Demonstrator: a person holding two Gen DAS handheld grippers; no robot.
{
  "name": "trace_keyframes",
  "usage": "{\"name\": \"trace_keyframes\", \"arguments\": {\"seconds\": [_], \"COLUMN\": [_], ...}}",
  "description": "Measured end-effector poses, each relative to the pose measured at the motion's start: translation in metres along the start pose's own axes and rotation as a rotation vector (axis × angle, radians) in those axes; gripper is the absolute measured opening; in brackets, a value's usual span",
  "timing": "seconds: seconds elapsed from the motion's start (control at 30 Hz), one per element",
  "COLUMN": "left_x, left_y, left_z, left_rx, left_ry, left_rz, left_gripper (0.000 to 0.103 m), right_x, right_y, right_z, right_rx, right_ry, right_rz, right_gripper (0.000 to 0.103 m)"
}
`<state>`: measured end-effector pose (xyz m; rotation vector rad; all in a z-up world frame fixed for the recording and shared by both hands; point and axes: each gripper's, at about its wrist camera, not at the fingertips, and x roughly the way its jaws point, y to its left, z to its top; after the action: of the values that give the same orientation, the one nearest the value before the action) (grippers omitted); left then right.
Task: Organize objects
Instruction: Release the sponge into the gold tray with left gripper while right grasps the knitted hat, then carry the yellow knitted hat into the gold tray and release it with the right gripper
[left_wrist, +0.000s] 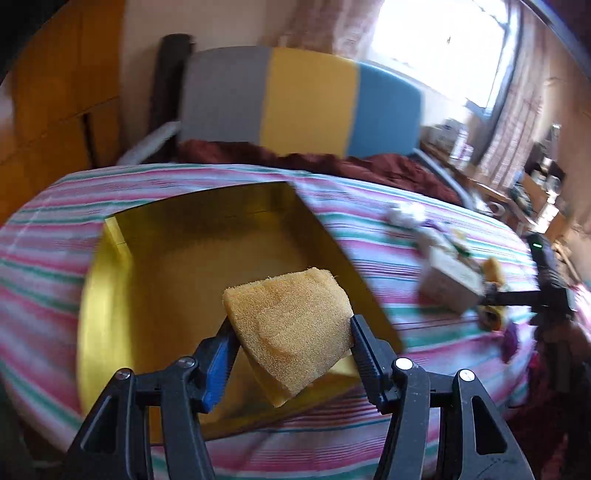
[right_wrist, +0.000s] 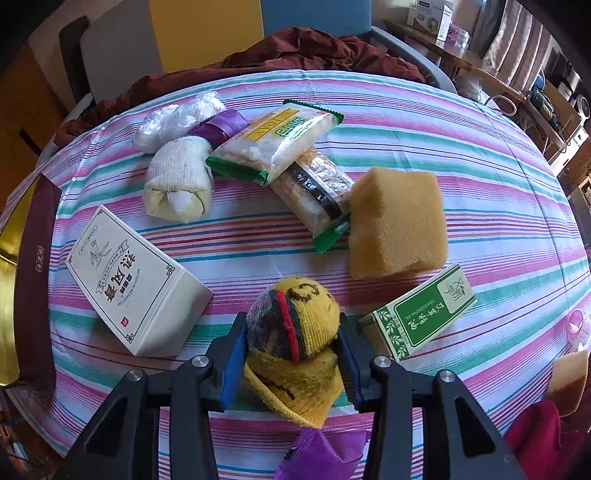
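In the left wrist view my left gripper (left_wrist: 291, 325) is shut on a yellow sponge (left_wrist: 291, 314) and holds it tilted above the open gold-lined box (left_wrist: 147, 266) on the striped bedsheet. The right wrist view shows my right gripper (right_wrist: 291, 325) pointing steeply down, its blue pads pressed on a rolled yellow sock (right_wrist: 295, 321) with red and green stripes that lies on the sheet. Around the sock lie a white carton (right_wrist: 133, 280), a green carton (right_wrist: 421, 314), a second sponge (right_wrist: 397, 221), two snack packets (right_wrist: 273, 144) and a rolled white cloth (right_wrist: 177, 181).
The box's maroon wall (right_wrist: 35, 277) shows at the left edge of the right wrist view. A plastic roll with a purple band (right_wrist: 177, 122) lies at the back. A purple item (right_wrist: 321, 454) sits under the gripper. A striped headboard (left_wrist: 306, 103) and a dark red blanket (left_wrist: 369, 166) lie beyond.
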<state>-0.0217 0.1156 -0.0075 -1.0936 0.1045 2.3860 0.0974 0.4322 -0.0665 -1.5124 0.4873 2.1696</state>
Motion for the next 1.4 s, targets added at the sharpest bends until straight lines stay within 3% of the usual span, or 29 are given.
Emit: {"name": "trace_keyframes", "arguments": {"seconds": [0.13, 0.47, 0.8, 1.07, 1.4], "left_x": [0.006, 0.021, 0.013, -0.01, -0.024], "left_y": [0.043, 0.083, 0.087, 0.087, 0.07], "left_z": [-0.011, -0.037, -0.039, -0.034, -0.029], "left_rx": [-0.038, -0.088, -0.106, -0.136, -0.153], "left_ry": [0.034, 0.102, 0.089, 0.015, -0.035], "left_rz": [0.128, 0.223, 0.237, 0.247, 0.154], "left_gripper": [0.06, 0.065, 0.072, 0.075, 0.076], "right_x": [-0.002, 0.0, 0.002, 0.0, -0.03], "right_y": [0.001, 0.007, 0.009, 0.007, 0.0], "right_z": [0.0, 0.002, 0.001, 0.001, 0.006], "right_rx": [-0.006, -0.015, -0.017, -0.006, 0.054], "right_ry": [-0.002, -0.005, -0.006, -0.012, -0.141], "right_rz": [-0.007, -0.017, -0.02, -0.014, -0.018], "right_gripper": [0.045, 0.045, 0.045, 0.045, 0.041]}}
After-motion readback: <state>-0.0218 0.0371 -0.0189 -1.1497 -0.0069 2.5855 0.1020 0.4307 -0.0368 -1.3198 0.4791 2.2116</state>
